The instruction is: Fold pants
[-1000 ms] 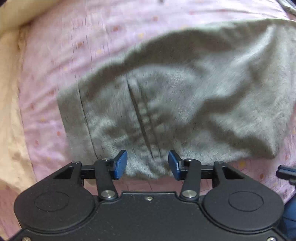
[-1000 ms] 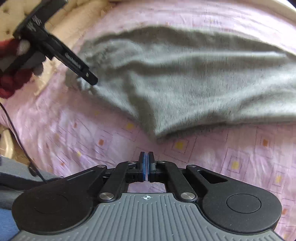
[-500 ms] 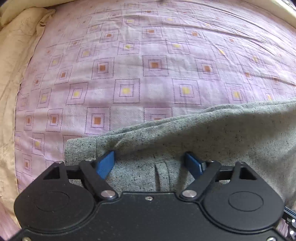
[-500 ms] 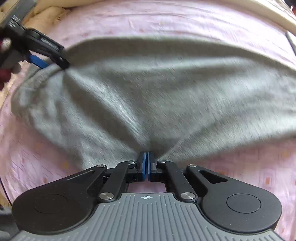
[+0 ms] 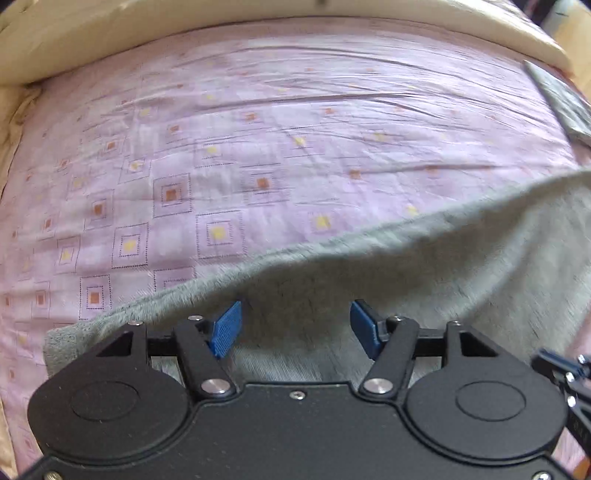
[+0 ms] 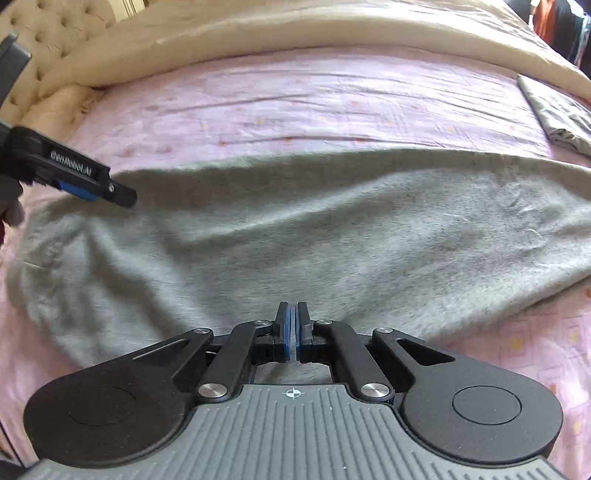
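Note:
Grey pants [image 6: 295, 229] lie spread across the pink patterned sheet [image 5: 221, 147]. My left gripper [image 5: 295, 325] hovers over their left end. Its blue pads [image 5: 227, 326] stand apart and are closing, with flat grey cloth [image 5: 443, 266] under and between them but not pinched. From the right wrist view that left gripper [image 6: 125, 195] sits at the pants' far left edge, held by a hand. My right gripper [image 6: 293, 317] is shut, its tips at the near edge of the pants. I see no cloth caught between its pads.
A folded grey cloth [image 6: 557, 114] lies at the sheet's far right edge. A beige duvet [image 6: 258, 33] is bunched along the far side of the bed, with a tufted headboard [image 6: 55, 29] at the far left. Bare sheet lies beyond the pants.
The left gripper slid from over the waistband to the pants' left edge, its jaws widening and then narrowing. The right gripper, shut throughout, moved from bare sheet onto the pants' near edge.

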Action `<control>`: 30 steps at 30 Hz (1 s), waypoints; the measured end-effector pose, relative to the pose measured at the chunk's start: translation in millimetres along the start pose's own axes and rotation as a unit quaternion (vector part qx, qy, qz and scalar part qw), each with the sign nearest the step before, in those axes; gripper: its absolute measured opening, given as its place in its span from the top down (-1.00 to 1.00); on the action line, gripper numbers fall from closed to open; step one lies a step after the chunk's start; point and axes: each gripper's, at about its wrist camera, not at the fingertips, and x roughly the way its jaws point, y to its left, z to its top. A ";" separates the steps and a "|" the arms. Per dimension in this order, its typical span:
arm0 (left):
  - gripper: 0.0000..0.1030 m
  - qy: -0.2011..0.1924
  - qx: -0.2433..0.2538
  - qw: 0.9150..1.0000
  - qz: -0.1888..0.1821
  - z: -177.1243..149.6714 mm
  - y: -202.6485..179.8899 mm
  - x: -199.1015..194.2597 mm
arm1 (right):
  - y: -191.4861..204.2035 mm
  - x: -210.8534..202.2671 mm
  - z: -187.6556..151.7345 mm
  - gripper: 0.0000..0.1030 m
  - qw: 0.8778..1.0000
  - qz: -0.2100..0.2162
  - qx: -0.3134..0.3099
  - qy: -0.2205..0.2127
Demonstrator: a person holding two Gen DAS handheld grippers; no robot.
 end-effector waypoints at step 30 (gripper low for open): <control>-0.76 0.074 -0.091 0.990 0.083 -67.3 -119.9 11.2 | -234.4 -1.3 10.9 0.95 0.999 -0.034 -0.011 0.022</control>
